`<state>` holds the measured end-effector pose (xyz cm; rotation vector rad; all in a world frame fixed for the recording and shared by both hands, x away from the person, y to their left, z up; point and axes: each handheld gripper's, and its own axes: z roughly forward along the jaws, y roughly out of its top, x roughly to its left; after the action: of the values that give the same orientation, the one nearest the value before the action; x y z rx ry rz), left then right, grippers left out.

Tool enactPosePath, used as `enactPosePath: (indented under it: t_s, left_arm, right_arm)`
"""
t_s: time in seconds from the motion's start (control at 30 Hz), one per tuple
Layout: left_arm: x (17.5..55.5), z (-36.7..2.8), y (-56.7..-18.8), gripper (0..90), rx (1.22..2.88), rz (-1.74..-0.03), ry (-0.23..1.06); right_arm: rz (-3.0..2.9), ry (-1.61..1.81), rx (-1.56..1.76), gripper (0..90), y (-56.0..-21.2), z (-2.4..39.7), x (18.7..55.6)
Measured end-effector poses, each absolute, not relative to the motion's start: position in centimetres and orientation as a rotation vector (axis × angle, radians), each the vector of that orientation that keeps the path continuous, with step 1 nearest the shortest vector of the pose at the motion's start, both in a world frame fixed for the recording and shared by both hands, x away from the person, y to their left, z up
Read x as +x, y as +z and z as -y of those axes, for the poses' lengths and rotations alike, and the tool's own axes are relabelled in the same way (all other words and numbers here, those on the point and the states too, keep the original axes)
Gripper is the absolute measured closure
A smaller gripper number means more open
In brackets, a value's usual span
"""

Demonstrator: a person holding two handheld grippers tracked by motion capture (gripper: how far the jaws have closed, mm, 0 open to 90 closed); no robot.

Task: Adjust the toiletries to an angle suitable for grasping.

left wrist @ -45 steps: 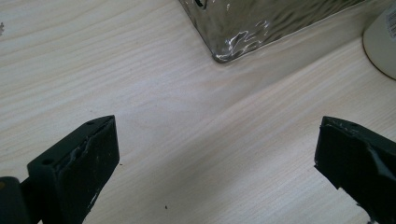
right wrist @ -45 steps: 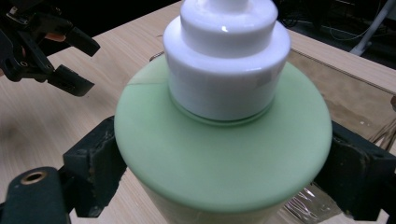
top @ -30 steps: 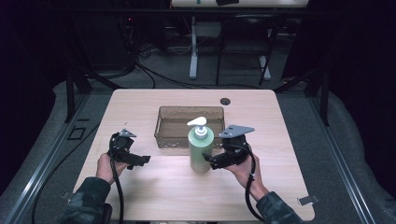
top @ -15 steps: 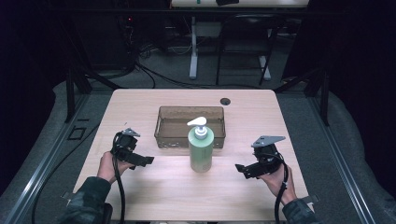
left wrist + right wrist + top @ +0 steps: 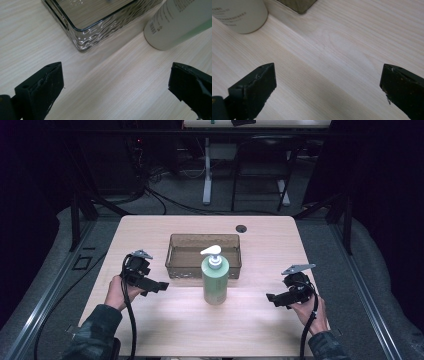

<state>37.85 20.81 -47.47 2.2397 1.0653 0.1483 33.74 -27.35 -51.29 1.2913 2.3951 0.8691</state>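
In the high view, a pale green pump bottle [image 5: 215,280] with a white pump head stands upright on the wooden table [image 5: 250,330], just in front of a clear rippled tray [image 5: 175,255] — whether the two touch cannot be told from here. The left gripper [image 5: 159,286] hangs above the table to the left of the bottle, near the tray's front left corner, its jaws pointing toward the bottle. The right gripper [image 5: 272,299] sits well apart from the bottle on the right side, jaws aimed back toward the table's middle. A small dark round cap [image 5: 241,228] is set in the table behind the tray.

In the left gripper view, the two black jaws stand spread wide with nothing between them — only bare wood. The tray's corner [image 5: 82,40] lies ahead at upper left, and the bottle's base [image 5: 172,27], with a barcode on its side, rests on the table at upper right, just beside the tray.

In the right gripper view, the jaws are likewise spread wide over bare table [image 5: 332,57]. The bottle's base [image 5: 242,17] shows at the upper left edge, and a corner of the tray [image 5: 299,6] at the top.
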Motion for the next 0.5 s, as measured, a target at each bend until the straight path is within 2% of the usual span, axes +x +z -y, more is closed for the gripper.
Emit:
enactPosePath:
  t_s: [0.5]
  left_arm:
    - [38.2, -18.5, -44.1, 0.2, 2.302, -0.994, 0.146]
  right_arm:
    - [-2.377, 0.857, 1.328, 1.5, -51.0, 28.5, 33.9]
